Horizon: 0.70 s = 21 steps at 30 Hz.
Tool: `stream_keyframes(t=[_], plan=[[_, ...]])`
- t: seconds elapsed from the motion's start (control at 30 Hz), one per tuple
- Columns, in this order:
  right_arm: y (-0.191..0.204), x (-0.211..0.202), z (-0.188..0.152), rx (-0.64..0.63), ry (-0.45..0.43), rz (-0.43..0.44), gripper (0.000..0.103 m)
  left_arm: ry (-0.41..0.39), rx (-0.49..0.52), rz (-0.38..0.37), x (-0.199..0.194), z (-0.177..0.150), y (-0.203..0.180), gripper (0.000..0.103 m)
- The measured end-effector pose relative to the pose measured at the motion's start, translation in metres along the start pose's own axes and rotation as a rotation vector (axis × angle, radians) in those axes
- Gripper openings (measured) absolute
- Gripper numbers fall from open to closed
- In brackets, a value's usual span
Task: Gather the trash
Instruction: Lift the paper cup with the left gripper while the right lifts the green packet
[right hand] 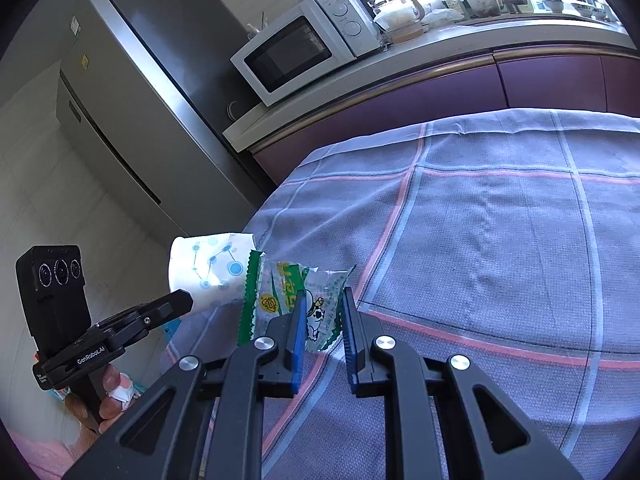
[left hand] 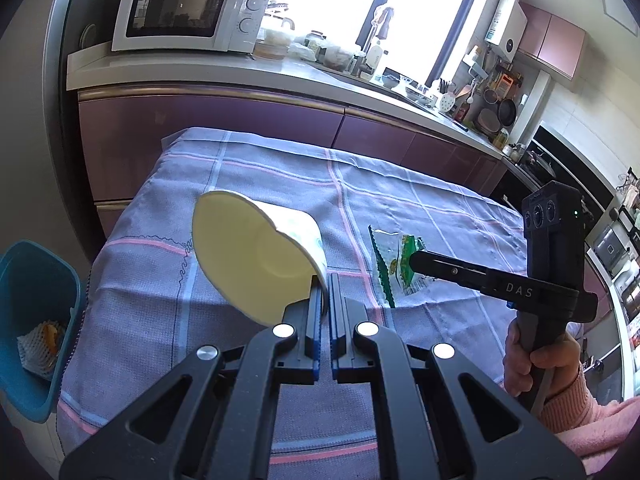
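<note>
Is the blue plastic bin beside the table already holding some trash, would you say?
Yes, the blue plastic bin holds a white foam net with something orange in it.

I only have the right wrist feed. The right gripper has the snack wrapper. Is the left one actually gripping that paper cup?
Observer: Yes. The left wrist view shows the left gripper shut on the paper cup wall at the rim, one finger inside.
Operator: Anything in the cup?
Observer: It's empty, and the rim is dented.
Operator: Where's the bin?
Observer: The blue bin sits beside the table's left edge in that view, with some trash already in it.
</note>
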State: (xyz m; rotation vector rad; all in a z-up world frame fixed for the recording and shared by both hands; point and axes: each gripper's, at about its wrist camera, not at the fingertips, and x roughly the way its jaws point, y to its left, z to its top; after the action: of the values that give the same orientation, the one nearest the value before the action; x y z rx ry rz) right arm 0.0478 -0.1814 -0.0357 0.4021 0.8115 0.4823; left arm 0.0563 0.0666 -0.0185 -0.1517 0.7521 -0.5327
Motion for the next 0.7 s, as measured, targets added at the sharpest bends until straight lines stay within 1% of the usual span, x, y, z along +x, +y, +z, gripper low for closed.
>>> stream_keyframes(t=[0.7], plan=[[0.02, 0.021, 0.001, -0.023, 0.035, 0.03, 0.015, -0.023, -0.021, 0.023, -0.02, -0.009, 0.016, 0.004]])
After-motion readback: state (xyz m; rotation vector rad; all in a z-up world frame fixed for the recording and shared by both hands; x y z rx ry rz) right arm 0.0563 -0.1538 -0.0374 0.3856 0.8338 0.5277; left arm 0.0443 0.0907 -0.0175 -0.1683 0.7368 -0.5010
